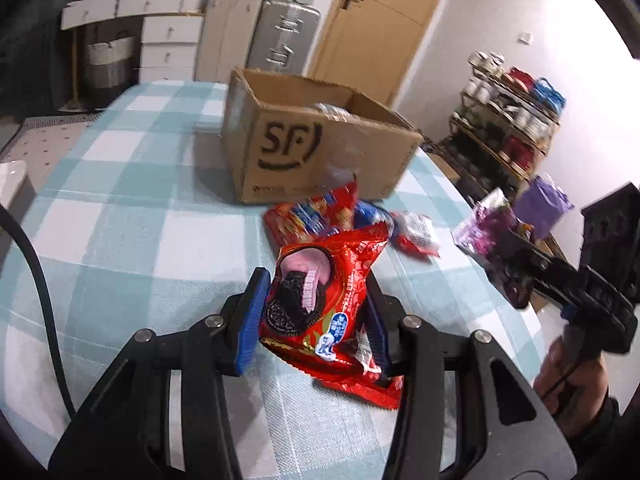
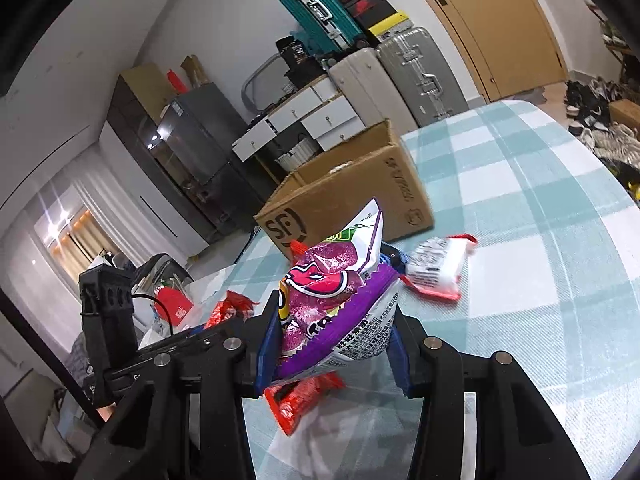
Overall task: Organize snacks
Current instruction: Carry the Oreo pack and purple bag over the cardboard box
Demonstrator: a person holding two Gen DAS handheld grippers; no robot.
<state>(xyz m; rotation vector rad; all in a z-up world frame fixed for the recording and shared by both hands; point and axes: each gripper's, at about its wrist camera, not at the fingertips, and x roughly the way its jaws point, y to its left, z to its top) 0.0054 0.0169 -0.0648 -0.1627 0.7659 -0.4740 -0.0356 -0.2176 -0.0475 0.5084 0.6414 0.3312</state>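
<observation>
My left gripper (image 1: pixel 316 320) is shut on a red cookie packet (image 1: pixel 320 300), lifted above the checked tablecloth (image 1: pixel 132 216). Beyond it stands an open cardboard box (image 1: pixel 316 140) printed SF. A red snack bag (image 1: pixel 312 216) and a small red-and-white packet (image 1: pixel 416 232) lie in front of the box. My right gripper (image 2: pixel 332 328) is shut on a purple candy bag (image 2: pixel 332 300); in the left wrist view that bag (image 1: pixel 492 224) hangs at the right edge. In the right wrist view the box (image 2: pixel 352 196) sits ahead, with a red-and-white packet (image 2: pixel 436 268) beside it and a red packet (image 2: pixel 296 400) below the bag.
Suitcases (image 1: pixel 284 36), white drawers (image 1: pixel 168 36) and a wooden door (image 1: pixel 384 12) stand behind the table. A shoe rack (image 1: pixel 512 120) is at the right. A black cable (image 1: pixel 36 276) runs along the left. A hand (image 1: pixel 568 376) holds the right gripper's handle.
</observation>
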